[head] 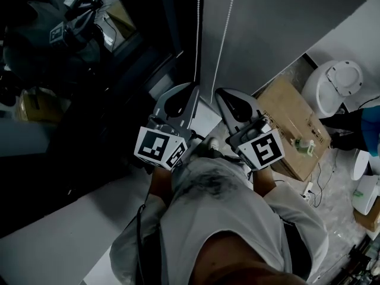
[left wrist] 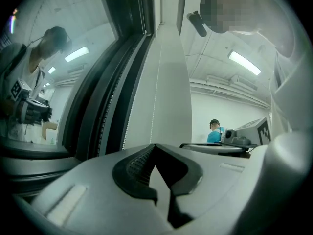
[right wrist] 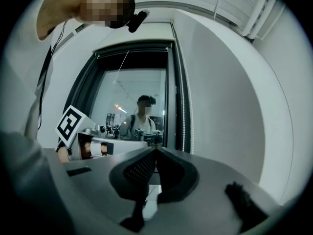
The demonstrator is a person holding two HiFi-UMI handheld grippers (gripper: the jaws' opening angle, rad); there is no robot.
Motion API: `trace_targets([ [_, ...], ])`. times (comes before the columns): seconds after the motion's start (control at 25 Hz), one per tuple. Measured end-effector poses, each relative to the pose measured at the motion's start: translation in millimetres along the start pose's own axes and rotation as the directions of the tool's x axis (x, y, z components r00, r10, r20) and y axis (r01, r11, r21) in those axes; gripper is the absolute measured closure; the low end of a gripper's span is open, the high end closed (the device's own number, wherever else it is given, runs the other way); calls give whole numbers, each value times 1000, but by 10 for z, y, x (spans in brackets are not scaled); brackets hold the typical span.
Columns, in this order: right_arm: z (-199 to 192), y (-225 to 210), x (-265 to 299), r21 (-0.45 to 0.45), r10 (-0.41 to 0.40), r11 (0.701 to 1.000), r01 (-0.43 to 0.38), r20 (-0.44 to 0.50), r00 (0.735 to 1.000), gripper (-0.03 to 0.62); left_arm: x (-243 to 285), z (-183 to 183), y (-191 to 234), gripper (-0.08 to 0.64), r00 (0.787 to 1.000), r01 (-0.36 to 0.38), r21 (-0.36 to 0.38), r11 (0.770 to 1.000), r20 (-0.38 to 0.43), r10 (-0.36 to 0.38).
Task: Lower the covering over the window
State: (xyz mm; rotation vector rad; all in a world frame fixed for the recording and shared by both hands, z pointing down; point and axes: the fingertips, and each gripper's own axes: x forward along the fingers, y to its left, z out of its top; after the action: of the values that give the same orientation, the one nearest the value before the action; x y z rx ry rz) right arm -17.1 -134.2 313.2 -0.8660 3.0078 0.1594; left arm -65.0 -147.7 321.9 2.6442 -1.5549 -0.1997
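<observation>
left gripper (head: 193, 88): jaws were pressed together | right gripper (head: 219, 92): same | white beaded blind chain (head: 224, 37) hung on matte grey wall (head: 267, 28), just past both tips, beside black window frame (head: 189, 16) | dark window glass (right wrist: 132, 97) mirrored the room | brown cardboard box (head: 294, 123) sat on speckled floor (head: 332, 180)

Left tongs (left wrist: 155, 147) closed, tips meeting below bead chain (left wrist: 152, 102); window (left wrist: 49, 82) left.

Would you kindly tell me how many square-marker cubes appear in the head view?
2: the left cube sits on the left claw, the right cube on the right claw. None seems hidden.
</observation>
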Motion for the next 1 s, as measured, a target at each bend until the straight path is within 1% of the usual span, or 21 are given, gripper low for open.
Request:
trace_targets([
  [0.32,-14,33,130,3,20,1000,-20,5,1000,574,39,43,167,540,1000,-24,17,1000,1,24],
  [0.52,-2,24,179,4,24,1000,-24,-5,1000,574,125,112,256,534,1000,-29,38,999,3,29],
  [0.68,-21,39,187,6,23,1000,-23,-14,1000,574,176,151,346,518,999,-46,52,998,2,46],
  [0.76,-38,-39,166,9,21,1000,-21,-15,1000,574,273,162,361,511,999,-54,59,997,2,54],
  [0.88,-116,-296,111,19,19,1000,-18,-19,1000,574,572,121,361,500,998,-66,73,995,-5,67],
  [1.0,-145,-381,90,26,17,1000,-17,-25,1000,574,720,128,414,488,997,-80,82,993,-5,81],
])
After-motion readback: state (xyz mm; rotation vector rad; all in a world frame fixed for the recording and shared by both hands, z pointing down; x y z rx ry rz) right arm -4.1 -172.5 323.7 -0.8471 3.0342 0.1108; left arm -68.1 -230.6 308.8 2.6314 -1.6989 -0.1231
